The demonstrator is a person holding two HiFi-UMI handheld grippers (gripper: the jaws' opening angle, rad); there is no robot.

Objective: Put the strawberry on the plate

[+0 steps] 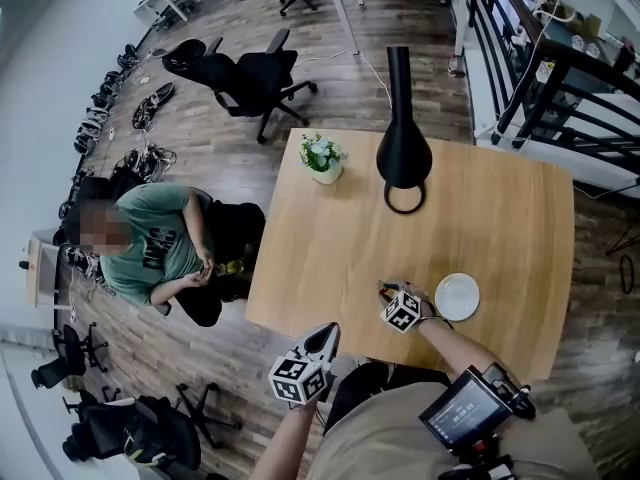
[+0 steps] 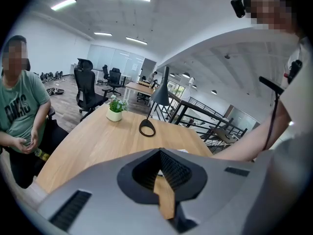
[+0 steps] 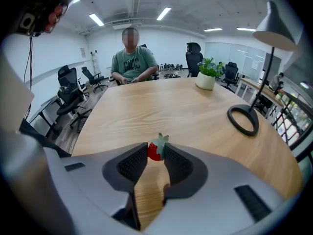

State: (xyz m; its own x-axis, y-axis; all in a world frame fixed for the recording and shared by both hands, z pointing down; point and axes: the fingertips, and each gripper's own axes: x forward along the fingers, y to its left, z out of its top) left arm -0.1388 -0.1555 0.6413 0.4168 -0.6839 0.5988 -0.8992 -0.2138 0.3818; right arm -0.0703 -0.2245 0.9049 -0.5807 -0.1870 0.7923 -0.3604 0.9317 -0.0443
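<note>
A small red strawberry point(image 3: 154, 151) with a green leafy top sits pinched between the tips of my right gripper point(image 3: 156, 149), whose jaws press it from both sides. In the head view this gripper point(image 1: 385, 291) is low over the wooden table point(image 1: 500, 228), just left of the empty white plate point(image 1: 457, 296). I cannot tell whether the strawberry rests on the wood or is lifted. My left gripper point(image 1: 328, 336) hangs off the table's near edge; in its own view its tips point(image 2: 159, 152) meet with nothing between them.
A black lamp point(image 1: 403, 148) with a ring base point(image 3: 243, 119) stands mid-table. A small potted plant point(image 1: 323, 158) is at the far left corner. A person in a green shirt point(image 1: 150, 243) sits at the table's left side. Office chairs stand beyond.
</note>
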